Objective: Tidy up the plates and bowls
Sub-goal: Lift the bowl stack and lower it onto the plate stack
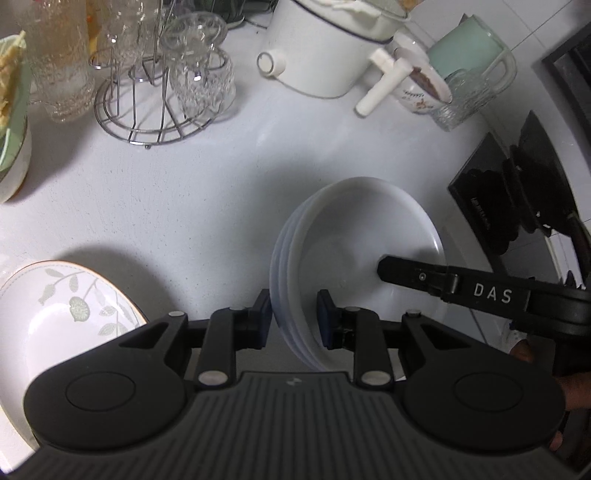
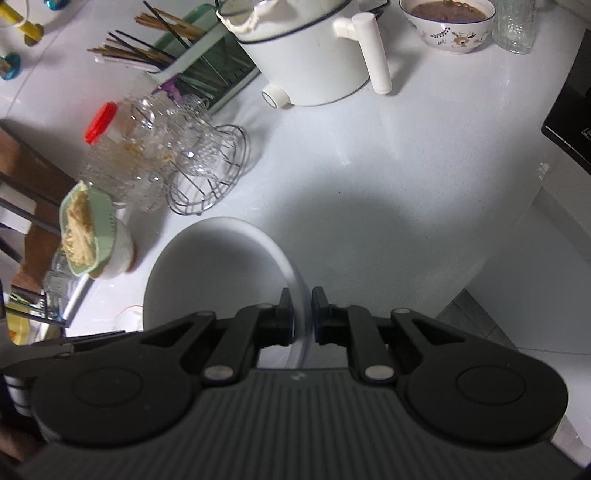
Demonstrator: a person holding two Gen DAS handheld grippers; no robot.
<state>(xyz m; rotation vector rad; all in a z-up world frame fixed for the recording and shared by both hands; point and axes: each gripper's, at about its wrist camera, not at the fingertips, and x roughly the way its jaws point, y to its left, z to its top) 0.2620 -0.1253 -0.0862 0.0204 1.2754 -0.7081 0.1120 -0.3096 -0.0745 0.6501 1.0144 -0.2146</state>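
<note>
Bowls [image 1: 354, 243]: a nested white stack, held tilted above the white counter [image 1: 207, 192], its layered rims facing the left wrist camera. Your left gripper [image 1: 294, 317] straddles the near edge of the stack, one pad outside against the rims, the other inside the top bowl; the fingers are clenched on the bowls. Your right gripper [image 2: 302, 314] grips the opposite edge, its two pads pinching the thin wall of the top bowl [image 2: 221, 266]; in the left view one of its fingers, marked DAS, reaches into the bowl from the right.

Plate [image 1: 55, 317]: white with a leaf pattern and gold rim, lying on the counter to the left of the stack, partly hidden by the left gripper body.

Background, far side of the counter: wire rack [image 1: 147, 110] carrying glasses, white pot [image 1: 325, 48] with a long handle, a patterned bowl [image 2: 448, 22] of brown food just beside it, and a green dish [image 2: 83, 229] of pale shreds at the left.
</note>
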